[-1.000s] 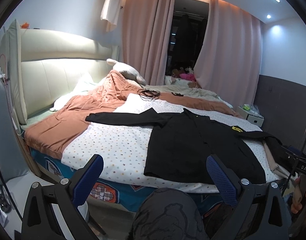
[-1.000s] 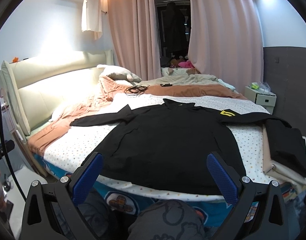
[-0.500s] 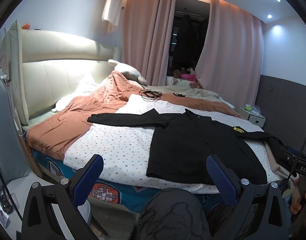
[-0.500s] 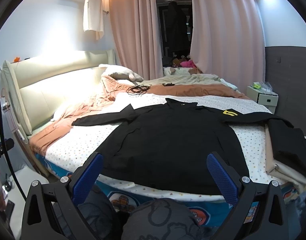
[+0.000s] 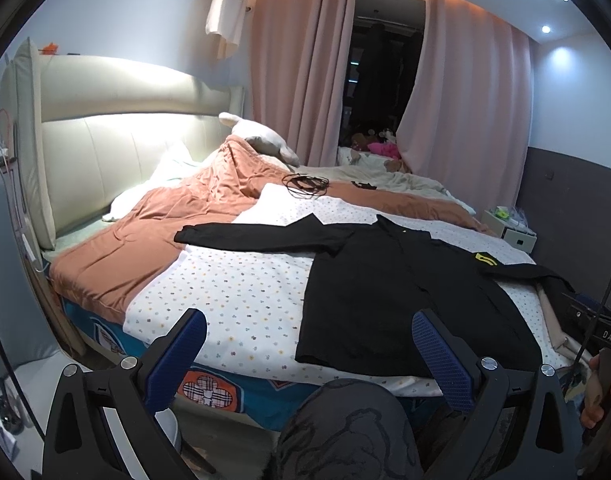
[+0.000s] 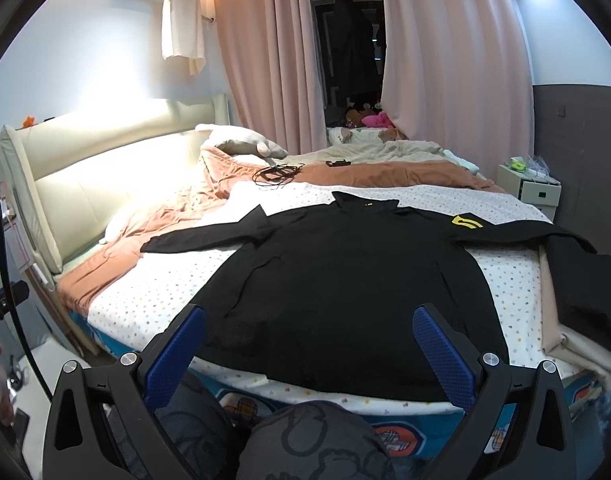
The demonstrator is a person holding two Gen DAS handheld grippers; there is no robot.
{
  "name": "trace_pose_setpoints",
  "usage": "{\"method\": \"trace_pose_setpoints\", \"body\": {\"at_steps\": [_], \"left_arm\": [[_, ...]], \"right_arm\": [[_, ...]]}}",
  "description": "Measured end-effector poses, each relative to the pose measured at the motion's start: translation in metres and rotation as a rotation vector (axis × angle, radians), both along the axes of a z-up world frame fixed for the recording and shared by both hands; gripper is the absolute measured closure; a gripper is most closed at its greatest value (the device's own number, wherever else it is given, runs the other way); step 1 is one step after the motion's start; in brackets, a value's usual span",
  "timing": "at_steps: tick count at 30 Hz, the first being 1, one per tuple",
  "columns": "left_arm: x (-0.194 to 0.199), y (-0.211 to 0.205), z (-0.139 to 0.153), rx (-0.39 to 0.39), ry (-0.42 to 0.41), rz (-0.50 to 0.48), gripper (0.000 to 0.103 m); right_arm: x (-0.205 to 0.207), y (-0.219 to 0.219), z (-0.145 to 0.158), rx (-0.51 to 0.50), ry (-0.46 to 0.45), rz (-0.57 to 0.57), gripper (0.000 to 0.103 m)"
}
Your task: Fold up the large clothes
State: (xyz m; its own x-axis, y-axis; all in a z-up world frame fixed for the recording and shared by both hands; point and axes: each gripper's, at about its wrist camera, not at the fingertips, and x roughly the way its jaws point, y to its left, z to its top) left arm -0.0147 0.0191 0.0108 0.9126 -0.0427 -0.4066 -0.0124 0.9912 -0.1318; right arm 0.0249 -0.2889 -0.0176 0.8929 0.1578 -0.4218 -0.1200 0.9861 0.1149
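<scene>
- Left wrist view: left gripper [image 5: 309, 354] spread wide, nothing btwn the blue pads, held off the near edge of the bed [image 5: 241, 380]. Black shirt [image 5: 389, 292] lies flat on the dotted sheet [image 5: 233, 288], collar toward the far side, one sleeve stretched out to the left over the orange blanket [image 5: 145, 236].
- Soft, light, limp fabric, prob. sags and slides when lifted; best taken at hem corner or sleeve cuff.
- Far sleeve runs off right, end hard to make out; dark cloth hides seams.
- Right wrist view: right gripper [image 6: 309, 354] also wide open, empty, facing the shirt [image 6: 345, 280] hem.
- Right sleeve blends into the folded dark stack [image 6: 585, 280]; can't tell where it ends.
</scene>
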Motion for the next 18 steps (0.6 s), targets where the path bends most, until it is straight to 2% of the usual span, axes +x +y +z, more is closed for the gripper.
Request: {"method": "trace_pose_setpoints", "body": {"at_steps": [10,18], "left_arm": [[0.036,0.007,-0.004,-0.01,0.027,0.022,0.0],[0.072,0.022,-0.008,-0.006,0.052,0.054,0.0]], "right_arm": [[0.035,0.002,0.0,0.011,0.026,0.02,0.0],[0.085,0.014,0.0,0.051,0.057,0.057,0.0]]}}
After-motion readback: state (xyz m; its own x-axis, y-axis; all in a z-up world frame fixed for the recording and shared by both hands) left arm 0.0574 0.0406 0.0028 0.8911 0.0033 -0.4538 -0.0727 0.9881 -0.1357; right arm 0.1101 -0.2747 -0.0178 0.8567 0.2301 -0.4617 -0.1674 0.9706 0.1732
